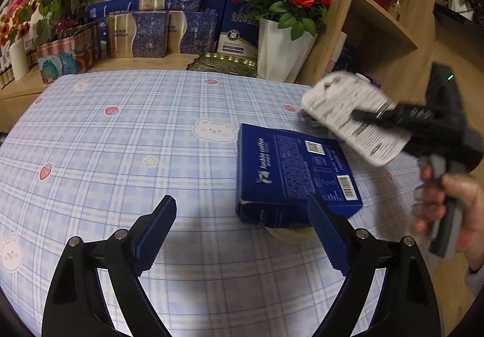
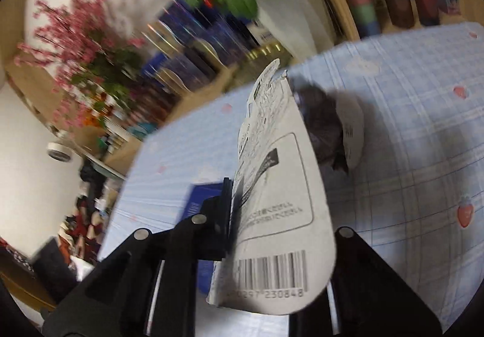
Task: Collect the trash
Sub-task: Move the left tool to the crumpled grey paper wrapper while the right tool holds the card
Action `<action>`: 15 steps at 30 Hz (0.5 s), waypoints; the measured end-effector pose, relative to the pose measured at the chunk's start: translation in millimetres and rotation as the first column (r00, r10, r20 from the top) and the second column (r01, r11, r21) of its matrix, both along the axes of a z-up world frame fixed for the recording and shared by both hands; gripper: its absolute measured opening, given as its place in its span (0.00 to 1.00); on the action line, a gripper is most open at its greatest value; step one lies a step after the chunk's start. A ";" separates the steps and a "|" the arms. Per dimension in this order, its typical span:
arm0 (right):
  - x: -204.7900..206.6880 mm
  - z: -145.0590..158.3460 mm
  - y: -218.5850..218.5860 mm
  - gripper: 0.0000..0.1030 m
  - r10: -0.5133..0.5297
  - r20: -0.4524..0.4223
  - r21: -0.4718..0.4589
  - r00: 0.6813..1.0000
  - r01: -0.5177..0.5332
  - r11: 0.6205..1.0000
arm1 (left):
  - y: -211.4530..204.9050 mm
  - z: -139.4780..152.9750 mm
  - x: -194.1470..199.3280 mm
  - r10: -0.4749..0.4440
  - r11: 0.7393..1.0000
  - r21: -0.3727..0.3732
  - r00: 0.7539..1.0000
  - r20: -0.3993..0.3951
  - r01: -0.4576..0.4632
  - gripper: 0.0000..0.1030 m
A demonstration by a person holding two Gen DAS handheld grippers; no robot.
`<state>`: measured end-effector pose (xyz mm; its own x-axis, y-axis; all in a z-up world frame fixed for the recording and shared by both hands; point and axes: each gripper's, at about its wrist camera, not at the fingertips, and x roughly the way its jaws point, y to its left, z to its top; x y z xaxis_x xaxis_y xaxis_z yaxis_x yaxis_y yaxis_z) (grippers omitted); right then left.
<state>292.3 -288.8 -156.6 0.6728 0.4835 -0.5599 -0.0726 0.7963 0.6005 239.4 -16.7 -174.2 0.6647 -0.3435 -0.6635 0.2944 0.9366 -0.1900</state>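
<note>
- Left wrist view: the blue coffee box (image 1: 295,173) is the landmark, lying flat on the checked tablecloth (image 1: 121,131). One near corner of it rides up on a pale round thing (image 1: 292,232) that I cannot identify.
- The left gripper (image 1: 245,235) hovers just short of the box's near edge with its fingers spread wide and nothing between them. Its right finger overlaps the box's near corner in the picture; whether it touches I cannot tell.
- Just beyond the box's far right corner, the right gripper (image 1: 367,116), held by a person's hand (image 1: 453,210), carries a flat white wrapper (image 1: 354,116) in the air.
- A white flower vase (image 1: 282,49) stands behind the box at the table's far edge.
- Right wrist view: the right gripper (image 2: 233,216) has its fingers pressed together, pinching the white wrapper (image 2: 281,185) along one edge. The picture is blurred.
- The blue coffee box (image 2: 202,197) shows only as a sliver left of the wrapper; a crumpled dark piece of trash (image 2: 323,128) lies on the tablecloth (image 2: 408,125) behind it.
- Risks, as I judge them: the edge grip is thin, so a quick swing could let the limp wrapper slip out. The propped box may rock or slide if the left fingers close off-centre, and the two grippers working close by the box could collide.
</note>
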 end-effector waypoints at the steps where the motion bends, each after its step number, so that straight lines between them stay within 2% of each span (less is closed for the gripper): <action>1: -4.5 6.6 -2.0 0.18 -0.004 0.020 0.006 1.000 0.004 1.000 | -4.0 0.2 -2.1 -0.010 1.000 0.008 1.000 0.001 0.010 0.84; 4: -23.8 27.3 -10.1 0.18 -0.028 0.073 -0.009 0.997 0.029 1.000 | -17.2 -1.5 -6.9 -0.048 0.998 0.029 0.999 -0.002 0.048 0.84; 7: -40.8 33.8 -17.3 0.18 -0.045 0.088 -0.051 0.995 0.050 0.997 | -36.3 -5.5 -10.6 -0.086 0.994 0.065 0.996 -0.016 0.087 0.85; 11: -58.6 28.1 -28.2 0.18 -0.053 0.077 -0.084 0.996 0.059 0.995 | -54.4 -9.5 -17.4 -0.130 0.983 0.129 0.991 0.003 0.129 0.85; 15: -76.9 13.3 -42.4 0.18 -0.071 0.052 -0.083 0.996 0.075 0.994 | -56.8 -15.3 -16.1 -0.128 0.976 0.180 0.992 0.004 0.125 0.85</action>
